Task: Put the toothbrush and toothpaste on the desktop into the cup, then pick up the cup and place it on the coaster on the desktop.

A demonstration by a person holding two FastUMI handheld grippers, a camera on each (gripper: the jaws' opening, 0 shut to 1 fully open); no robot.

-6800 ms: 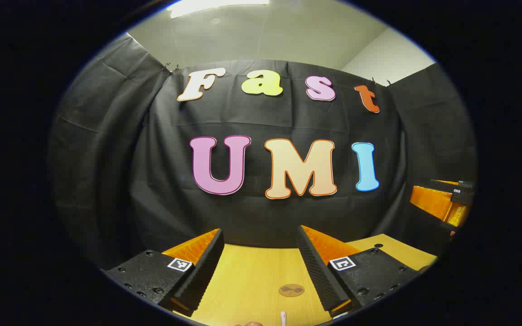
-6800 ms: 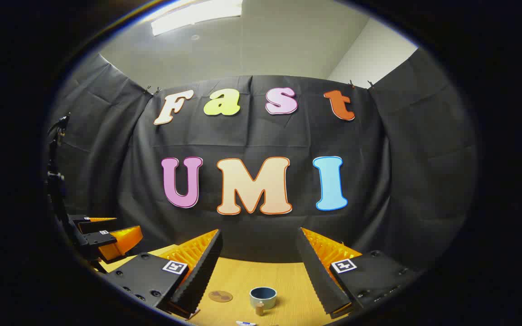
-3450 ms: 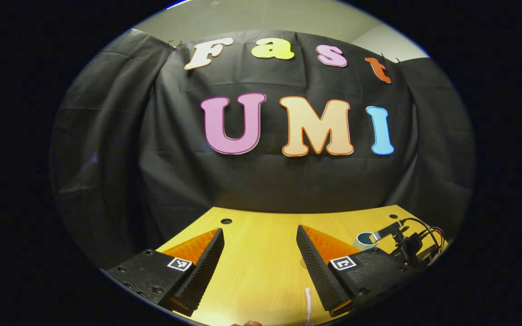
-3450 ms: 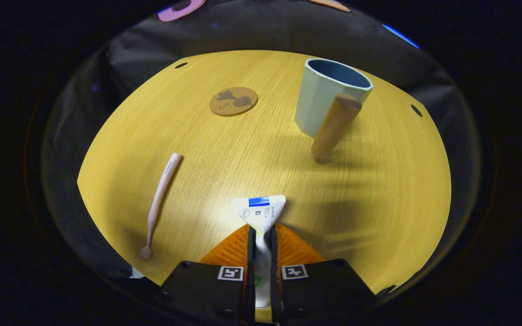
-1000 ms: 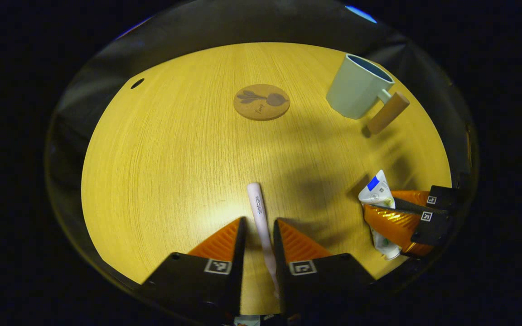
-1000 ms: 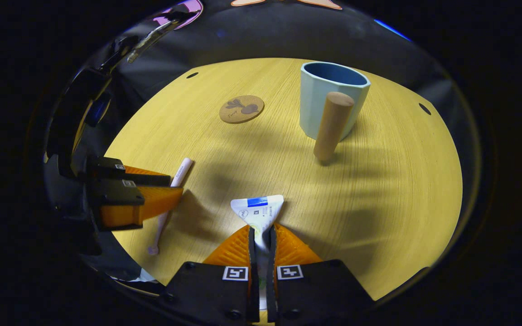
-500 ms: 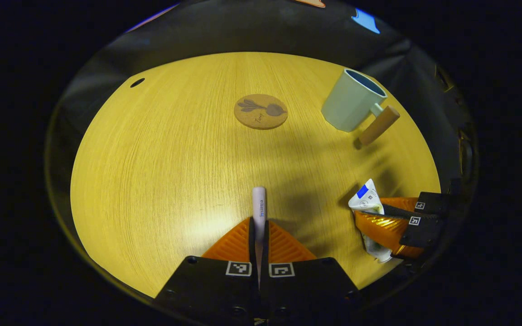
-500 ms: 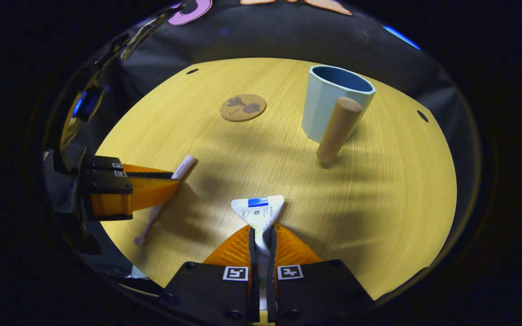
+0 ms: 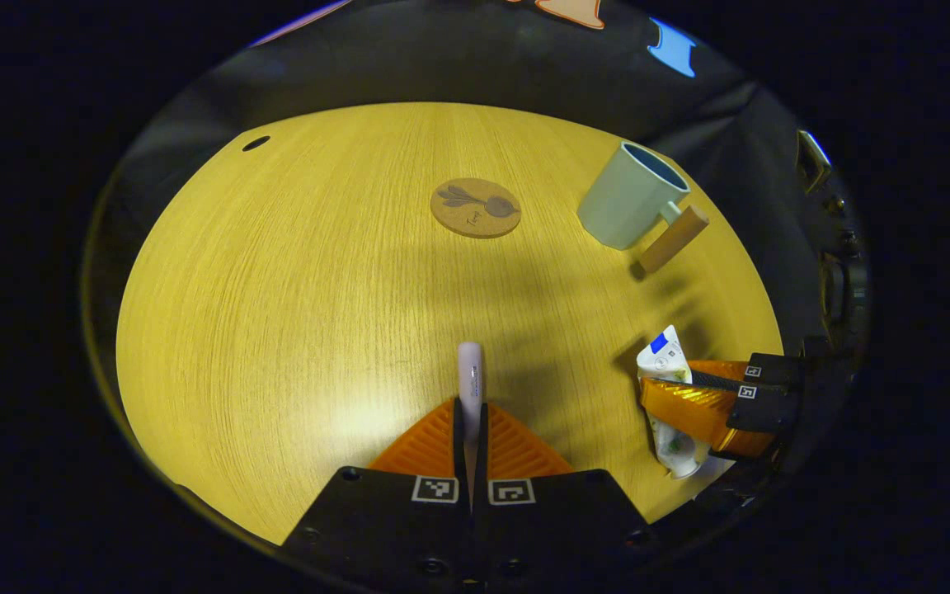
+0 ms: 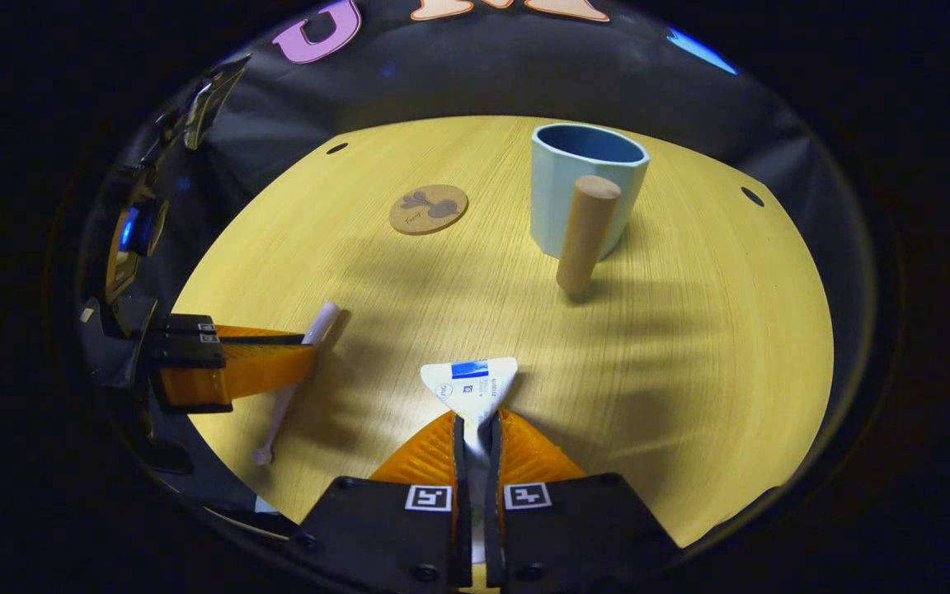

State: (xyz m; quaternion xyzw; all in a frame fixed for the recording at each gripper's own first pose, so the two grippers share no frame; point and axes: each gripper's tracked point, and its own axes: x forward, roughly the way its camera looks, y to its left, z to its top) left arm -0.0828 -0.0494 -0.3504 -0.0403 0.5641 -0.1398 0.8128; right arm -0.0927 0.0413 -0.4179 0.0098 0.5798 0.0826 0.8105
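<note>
My left gripper is shut on the pale pink toothbrush, whose handle end sticks out ahead of the fingers. In the right gripper view the same left gripper holds the toothbrush with its head hanging below. My right gripper is shut on the white toothpaste tube, its crimped end pointing forward; from the left gripper view that right gripper and the tube are at the right. The light blue cup with a wooden handle stands upright at the far right. The round cork coaster lies left of it.
The yellow wooden table has small holes near its far edge. Black cloth hangs behind it. A wide bare stretch of tabletop separates both grippers from the cup and coaster.
The left gripper closed on the toothbrush a second ago and has lifted it slightly. The right gripper keeps hold of the toothpaste and has shifted a little toward the cup.
</note>
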